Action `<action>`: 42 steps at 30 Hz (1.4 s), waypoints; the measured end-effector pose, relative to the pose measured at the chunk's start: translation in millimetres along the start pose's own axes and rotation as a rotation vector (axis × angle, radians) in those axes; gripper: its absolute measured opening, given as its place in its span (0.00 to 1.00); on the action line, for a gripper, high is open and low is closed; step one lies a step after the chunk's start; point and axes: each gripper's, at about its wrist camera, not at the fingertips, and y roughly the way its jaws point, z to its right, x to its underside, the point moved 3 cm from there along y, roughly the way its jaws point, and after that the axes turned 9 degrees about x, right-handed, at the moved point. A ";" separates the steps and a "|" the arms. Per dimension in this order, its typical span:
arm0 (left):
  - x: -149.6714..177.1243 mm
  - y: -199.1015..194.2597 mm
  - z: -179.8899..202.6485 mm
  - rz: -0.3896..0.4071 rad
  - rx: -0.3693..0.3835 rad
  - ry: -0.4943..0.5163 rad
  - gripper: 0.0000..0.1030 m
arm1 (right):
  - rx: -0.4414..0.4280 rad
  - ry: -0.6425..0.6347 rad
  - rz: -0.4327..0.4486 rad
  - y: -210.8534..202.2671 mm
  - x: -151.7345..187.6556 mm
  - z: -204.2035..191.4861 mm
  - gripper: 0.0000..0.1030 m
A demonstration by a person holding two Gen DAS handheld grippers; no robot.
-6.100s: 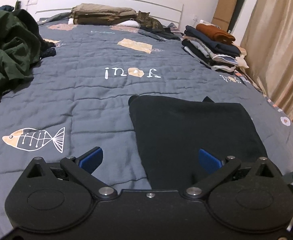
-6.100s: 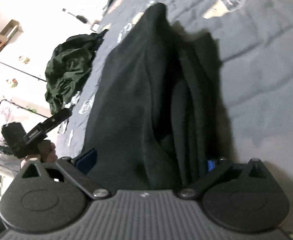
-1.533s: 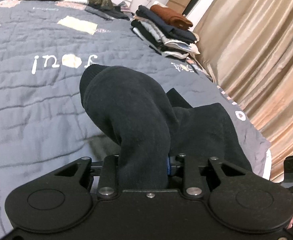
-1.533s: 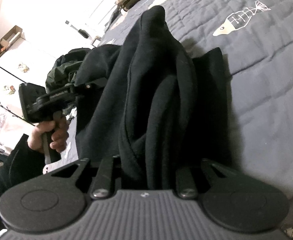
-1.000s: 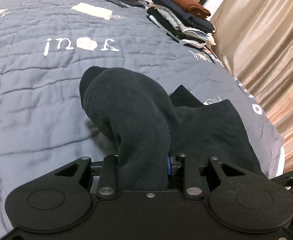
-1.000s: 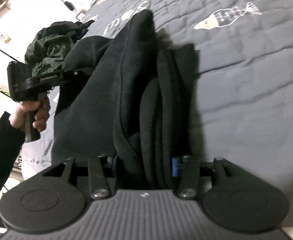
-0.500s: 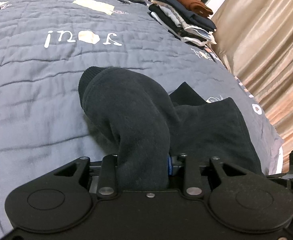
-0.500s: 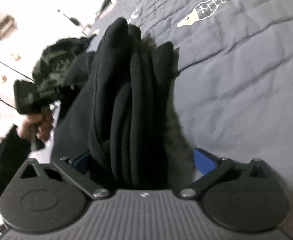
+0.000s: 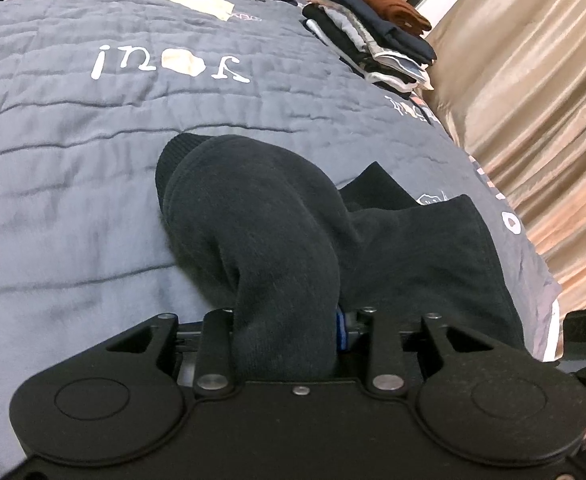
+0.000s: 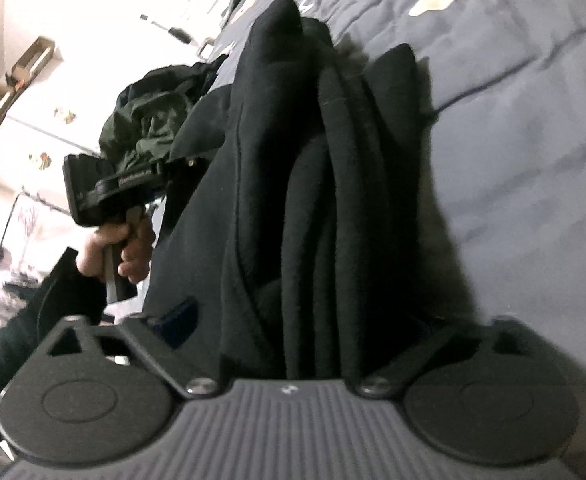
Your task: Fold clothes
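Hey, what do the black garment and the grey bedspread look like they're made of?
Black garment: probably fleece or thick sweatshirt knit, matte, fuzzy nap, with a ribbed hem. Grey bedspread: quilted woven fabric, likely cotton, with stitched channels, soft puckers and printed motifs.

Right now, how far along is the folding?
Done: folded stack by the curtain. In hand: black garment, pinched by the left gripper; right gripper jaws, just closing, straddle it without pressing. Left: finishing this fold, plus the green pile.

- A black fleece garment [image 9: 261,216], thick and soft, is folded over into a rounded hump.
- Its lower layers lie flat on the grey quilted bed [image 9: 73,128], near the bed's curtain-side edge, with bunched folds [image 10: 333,184] rising at one end.
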 end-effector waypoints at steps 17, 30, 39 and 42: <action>-18.6 -33.1 62.7 0.118 0.008 0.129 0.25 | 0.055 -0.013 0.131 -40.1 -7.4 -31.9 0.28; -46.0 1.5 169.8 0.191 0.088 0.225 0.25 | 0.100 -0.017 0.256 -141.1 -22.7 -0.7 0.28; -55.3 79.8 238.4 0.174 0.140 0.259 0.25 | 0.191 0.007 0.299 -215.7 -34.1 60.7 0.28; -55.5 99.7 255.6 0.170 0.157 0.264 0.25 | 0.209 0.019 0.313 -237.7 -32.9 74.1 0.28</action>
